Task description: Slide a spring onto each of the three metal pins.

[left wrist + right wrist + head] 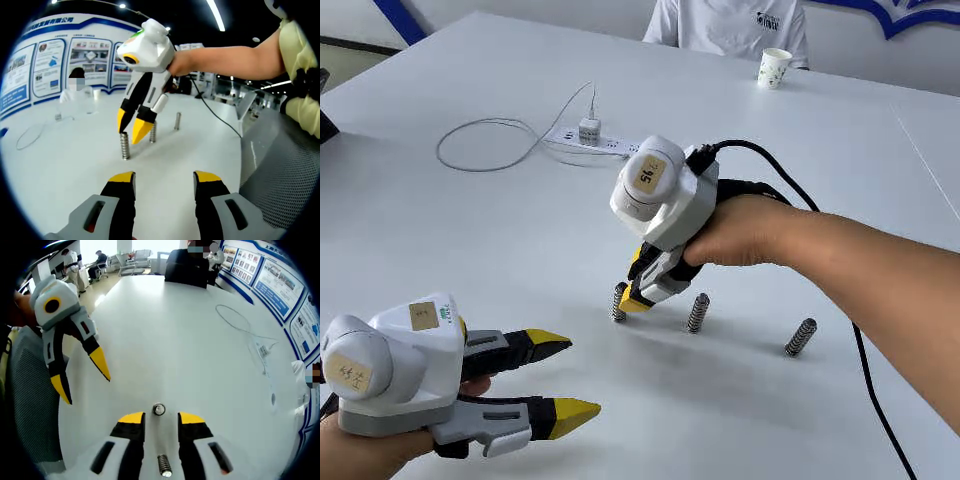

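Right tongs, spread, hover over the nearest spring, likely to seat it; left tongs, spread, wait aside.

The head view looks forward and down over the white counter from close above the left claw, with the right claw farther ahead of it. The left gripper view sits low, facing nearly level along its own claw at the right claw just ahead. The right gripper view looks steeply down along its own claw, very near the counter, with the left claw off to its left. All three views share the spring just beyond the right claw's tips.
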Demonstrator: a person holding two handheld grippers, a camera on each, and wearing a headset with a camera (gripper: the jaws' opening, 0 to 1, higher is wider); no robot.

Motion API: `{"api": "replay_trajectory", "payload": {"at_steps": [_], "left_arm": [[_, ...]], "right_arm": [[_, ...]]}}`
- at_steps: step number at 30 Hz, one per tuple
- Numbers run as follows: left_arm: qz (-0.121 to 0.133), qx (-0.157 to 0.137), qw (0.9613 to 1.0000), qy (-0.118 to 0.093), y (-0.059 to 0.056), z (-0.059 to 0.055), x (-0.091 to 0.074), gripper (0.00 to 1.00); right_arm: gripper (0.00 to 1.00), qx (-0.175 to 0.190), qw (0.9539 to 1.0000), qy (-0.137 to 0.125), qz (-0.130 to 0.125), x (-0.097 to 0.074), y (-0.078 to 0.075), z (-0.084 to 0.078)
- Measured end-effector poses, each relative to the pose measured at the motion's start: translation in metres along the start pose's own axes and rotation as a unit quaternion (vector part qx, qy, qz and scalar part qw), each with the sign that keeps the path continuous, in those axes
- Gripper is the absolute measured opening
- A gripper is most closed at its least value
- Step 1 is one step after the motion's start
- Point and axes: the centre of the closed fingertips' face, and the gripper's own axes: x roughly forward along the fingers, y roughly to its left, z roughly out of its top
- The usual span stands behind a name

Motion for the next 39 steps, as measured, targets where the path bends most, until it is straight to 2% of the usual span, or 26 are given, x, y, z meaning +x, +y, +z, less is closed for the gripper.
{"api": "replay_trajectory", "payload": {"at_steps": [23,39], "left_arm": [[-0.002,0.002,1.0000,0.002,-0.002,0.004,0.002,0.48],[-0.003,-0.001,1.0000,0.001,-0.004,0.007,0.005,0.50]], "right_arm": [[0.38,0.036,0.9990,-0.020,-0.018,-0.013,-0.008,-0.022],[0.45,0.067,0.9967,-0.032,-0.032,-0.024,-0.016,-0.047]]}}
